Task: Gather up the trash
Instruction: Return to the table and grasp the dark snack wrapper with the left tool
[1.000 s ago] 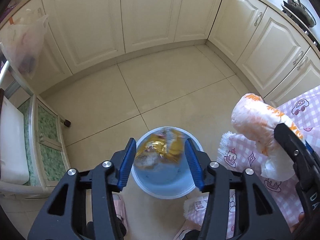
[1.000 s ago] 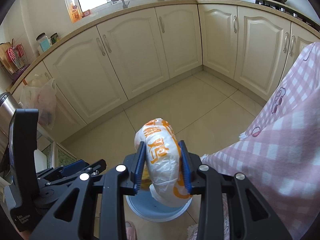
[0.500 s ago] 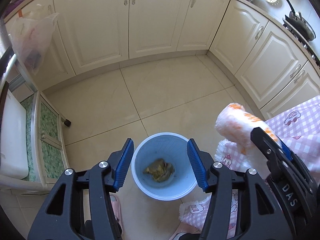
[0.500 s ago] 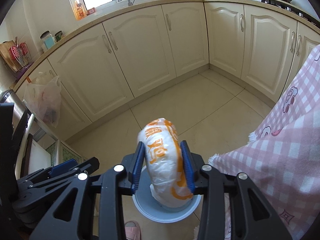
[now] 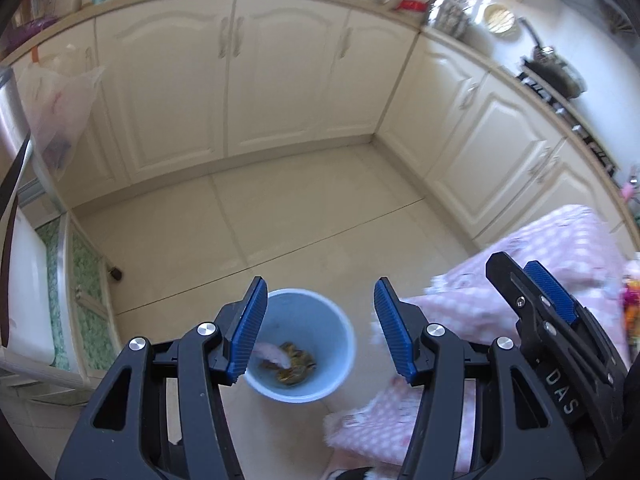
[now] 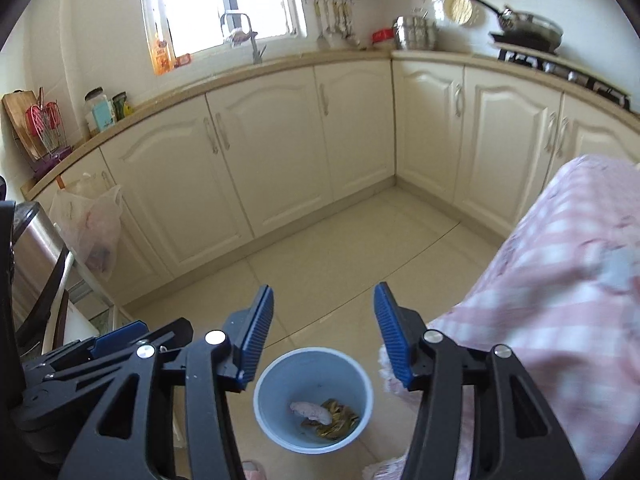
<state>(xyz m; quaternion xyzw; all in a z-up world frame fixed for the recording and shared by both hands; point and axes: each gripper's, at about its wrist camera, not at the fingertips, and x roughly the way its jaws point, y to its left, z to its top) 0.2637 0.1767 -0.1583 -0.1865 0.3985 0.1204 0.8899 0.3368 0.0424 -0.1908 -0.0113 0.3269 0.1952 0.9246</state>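
A light blue trash bin [image 5: 300, 344] stands on the tiled floor below both grippers; it also shows in the right wrist view [image 6: 314, 398]. Inside lie a gold crumpled wrapper [image 6: 336, 424] and a whitish-pink bag [image 6: 310, 410], both also seen in the left wrist view as the wrapper [image 5: 294, 366] and the bag [image 5: 272, 356]. My left gripper [image 5: 320, 328] is open and empty above the bin. My right gripper [image 6: 322, 340] is open and empty above the bin; it shows at the right of the left wrist view [image 5: 536, 300].
A table with a pink checked cloth [image 6: 560, 300] stands right beside the bin. Cream kitchen cabinets [image 6: 280, 152] line the far walls. A plastic bag [image 6: 90, 228] hangs at the left near a metal rack [image 5: 24, 280]. Tiled floor [image 5: 280, 208] lies ahead.
My right gripper opened and the white and orange bag it held dropped into the bin. Both grippers rose and tilted up, showing more of the kitchen.
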